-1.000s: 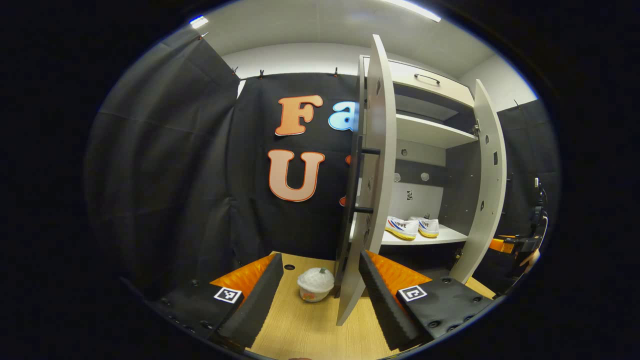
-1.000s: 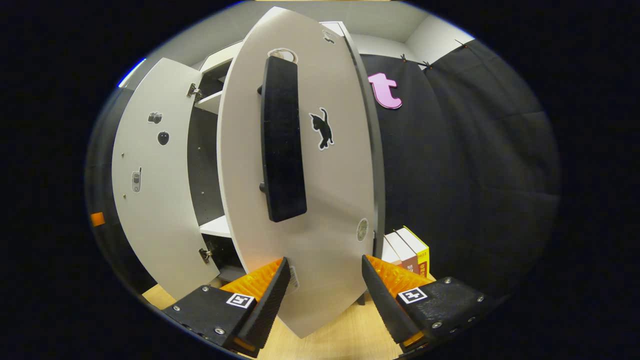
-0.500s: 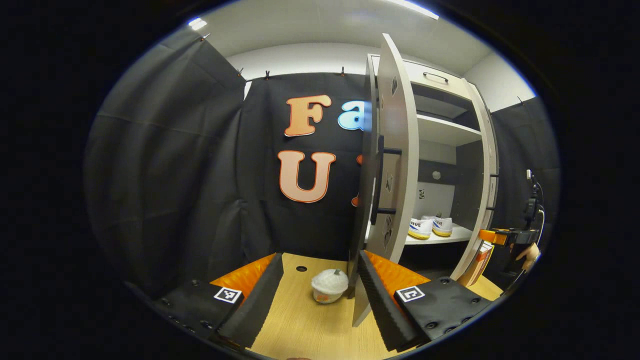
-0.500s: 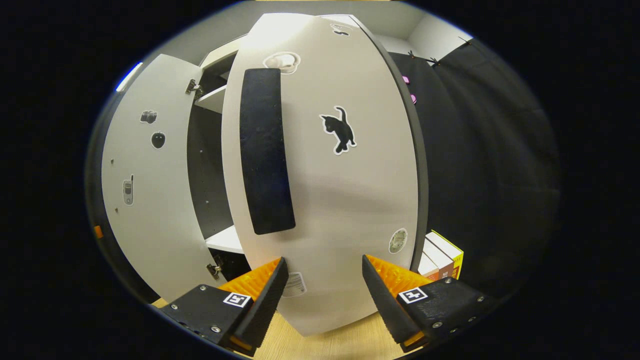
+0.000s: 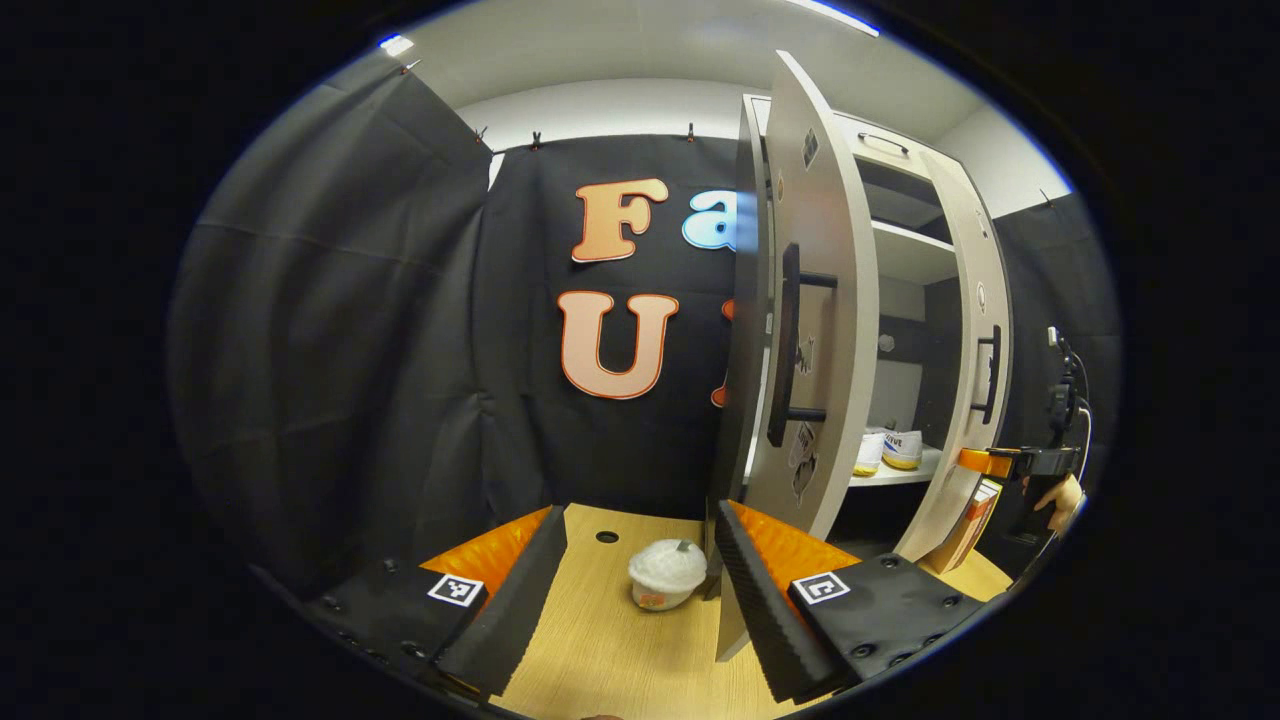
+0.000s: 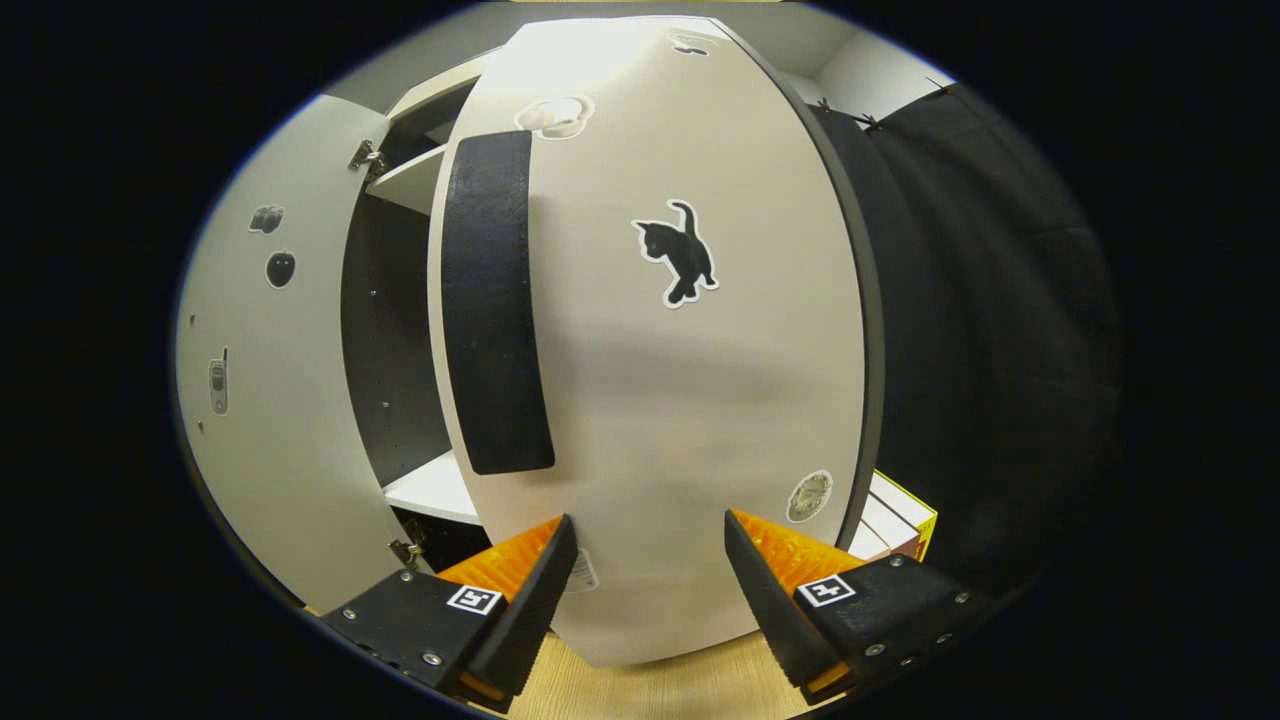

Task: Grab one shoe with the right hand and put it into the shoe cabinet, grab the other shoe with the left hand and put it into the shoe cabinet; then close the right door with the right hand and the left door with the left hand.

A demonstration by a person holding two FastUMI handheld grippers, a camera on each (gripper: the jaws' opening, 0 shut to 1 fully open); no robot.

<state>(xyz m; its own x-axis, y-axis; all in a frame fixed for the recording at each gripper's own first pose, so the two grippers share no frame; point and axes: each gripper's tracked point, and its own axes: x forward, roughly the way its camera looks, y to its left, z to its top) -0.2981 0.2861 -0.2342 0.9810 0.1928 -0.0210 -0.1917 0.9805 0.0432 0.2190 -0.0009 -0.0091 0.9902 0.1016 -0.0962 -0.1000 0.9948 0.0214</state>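
Left gripper view: left gripper [image 5: 630,600] low over the wooden table [image 5: 610,660], jaws wide apart, nothing between them but bare table and a small lidded white cup [image 5: 666,574] standing farther off. The left door [image 5: 805,330] of the shoe cabinet [image 5: 905,260] stands partly open, its free edge rising just beside the inner face of the gripper's finger on the right of the view; contact there cannot be told. A black bar handle [image 5: 786,345] runs down the door's face, with small stickers above and below it.

Through the gap between the doors: both white shoes [image 5: 888,450] with yellow soles sit side by side on the cabinet's lower shelf [image 5: 900,472]. An upper shelf shows above, and a drawer front with a dark handle at the cabinet's top.

Right door [image 5: 975,400] also ajar, seen from the left gripper view at a slant. At its lower edge, the other gripper's finger [image 5: 985,462] meets it, a hand [image 5: 1058,495] behind.

Right gripper view: right gripper [image 6: 645,580] right up against the right door's outer face [image 6: 690,400], jaws open, straddling the door's lower part without clamping it. Wide black handle [image 6: 492,310] on the door, a black cat sticker [image 6: 682,252] beside it, a round sticker [image 6: 808,496] low down. Left door's inner face [image 6: 270,420] with hinges stands beyond the dark opening. Books [image 6: 900,520] stand on the table just past the right door's edge.
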